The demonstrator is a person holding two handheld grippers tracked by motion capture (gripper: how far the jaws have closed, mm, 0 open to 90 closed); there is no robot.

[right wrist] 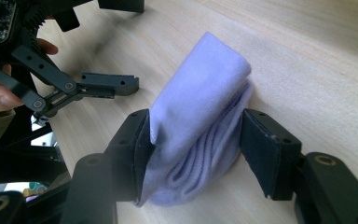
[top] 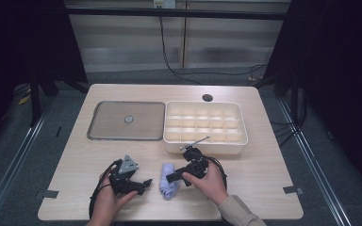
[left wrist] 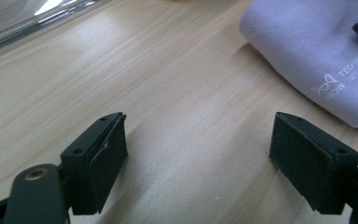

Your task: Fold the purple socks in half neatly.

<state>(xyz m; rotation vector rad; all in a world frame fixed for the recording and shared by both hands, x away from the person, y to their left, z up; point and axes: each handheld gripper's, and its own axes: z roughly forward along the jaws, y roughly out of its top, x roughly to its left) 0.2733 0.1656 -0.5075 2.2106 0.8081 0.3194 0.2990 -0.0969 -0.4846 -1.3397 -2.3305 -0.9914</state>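
The folded purple cloth (right wrist: pixel 200 135) lies on the bench (top: pixel 264 179), squeezed between the jaws of the right hand-held gripper (right wrist: pixel 196 149). The left hand-held gripper (left wrist: pixel 200 158) is held wide, with nothing in it. If lifted, the soft folds could slip out and fall open.

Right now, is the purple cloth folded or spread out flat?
Folded. The purple cloth is a thick bundle with layered edges, sitting between the right gripper fingers on the table.

Wooden table (top: pixel 264 174), grey floor (top: pixel 9 155)
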